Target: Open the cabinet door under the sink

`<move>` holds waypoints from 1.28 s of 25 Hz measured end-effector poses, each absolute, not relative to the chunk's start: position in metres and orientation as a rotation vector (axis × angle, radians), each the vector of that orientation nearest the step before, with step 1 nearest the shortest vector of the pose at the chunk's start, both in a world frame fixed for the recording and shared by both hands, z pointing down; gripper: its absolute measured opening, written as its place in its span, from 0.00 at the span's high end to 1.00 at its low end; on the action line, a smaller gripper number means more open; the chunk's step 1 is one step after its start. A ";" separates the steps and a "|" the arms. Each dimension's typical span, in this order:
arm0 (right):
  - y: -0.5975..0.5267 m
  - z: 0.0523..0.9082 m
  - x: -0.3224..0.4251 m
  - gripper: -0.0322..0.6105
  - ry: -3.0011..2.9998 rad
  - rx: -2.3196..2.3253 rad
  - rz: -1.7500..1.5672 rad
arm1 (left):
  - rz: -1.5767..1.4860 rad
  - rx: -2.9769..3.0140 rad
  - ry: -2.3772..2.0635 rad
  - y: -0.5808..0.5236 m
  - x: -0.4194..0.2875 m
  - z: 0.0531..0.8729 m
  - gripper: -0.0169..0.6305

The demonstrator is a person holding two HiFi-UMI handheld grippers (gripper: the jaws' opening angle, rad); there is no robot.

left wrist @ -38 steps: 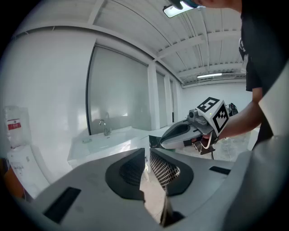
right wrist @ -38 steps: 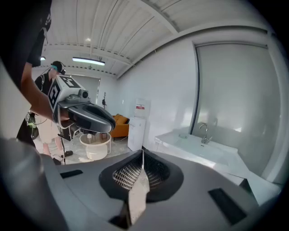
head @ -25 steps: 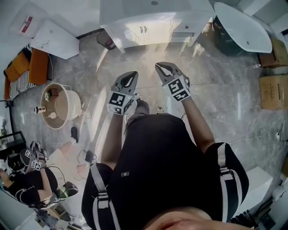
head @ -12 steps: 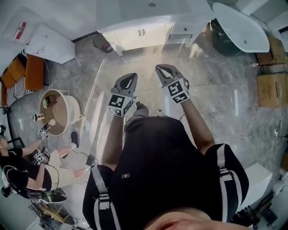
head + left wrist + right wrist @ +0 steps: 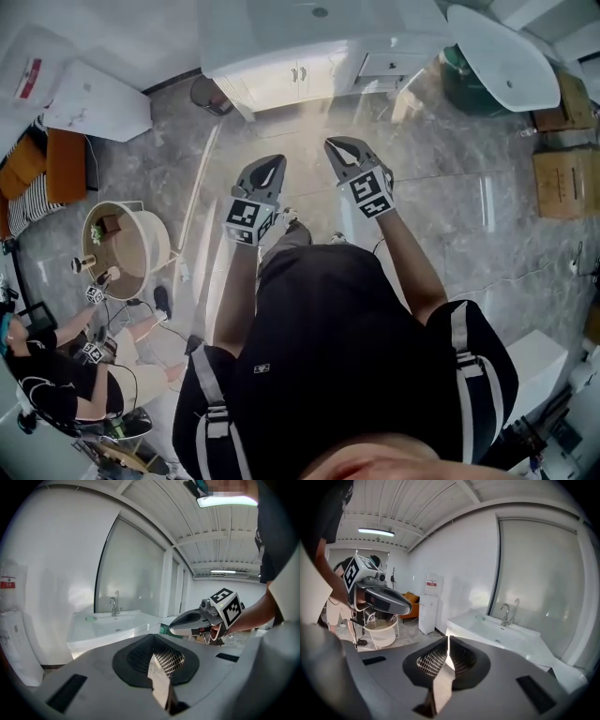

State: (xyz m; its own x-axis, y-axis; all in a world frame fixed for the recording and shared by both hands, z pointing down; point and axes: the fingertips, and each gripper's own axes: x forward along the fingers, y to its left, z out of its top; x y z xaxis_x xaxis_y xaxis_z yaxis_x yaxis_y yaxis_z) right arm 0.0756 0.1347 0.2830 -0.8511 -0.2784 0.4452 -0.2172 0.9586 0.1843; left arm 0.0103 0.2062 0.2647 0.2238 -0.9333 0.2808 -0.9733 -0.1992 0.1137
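Between the fingers (image 5: 133, 658) of the left gripper (image 5: 152, 638) nothing sits: they are pressed together to a thin seam. The right gripper (image 5: 447, 641) shows the same, its fingers closed on themselves and empty. Both are held side by side in front of the person's body, tips aimed ahead and well apart from any object. Beyond them lies bare grey floor (image 5: 450, 206). At the far side stands the white cabinet (image 5: 281, 82) under the sink (image 5: 262, 28), its two doors shut and the paired handles (image 5: 299, 71) at the middle seam. Over the last second the cabinet has drawn slightly nearer in the head view while the grippers kept their pose, so the person appears to be walking up to it. The reach has not begun, and a gripper will likely need to part its fingers before taking a handle.
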 end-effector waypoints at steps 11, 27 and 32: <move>0.112 0.314 0.025 0.85 -2.568 0.511 -0.106 | 0.270 2.303 -1.661 0.190 -0.060 0.285 0.95; 0.024 0.386 -0.019 0.85 -2.498 0.653 0.052 | 0.359 2.369 -1.515 0.114 -0.110 0.312 0.95; -0.022 0.442 -0.047 0.85 -2.461 0.721 0.149 | 0.423 2.400 -1.445 0.084 -0.133 0.335 0.95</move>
State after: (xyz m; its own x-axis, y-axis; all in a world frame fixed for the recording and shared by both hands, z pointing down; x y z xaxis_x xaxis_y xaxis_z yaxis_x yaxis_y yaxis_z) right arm -0.0471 -0.0217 0.4423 -0.6953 -0.4632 0.5496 -0.5261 0.8489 0.0498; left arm -0.1325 0.0836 0.3345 0.4486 -0.7985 0.4014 -0.8890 -0.4450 0.1084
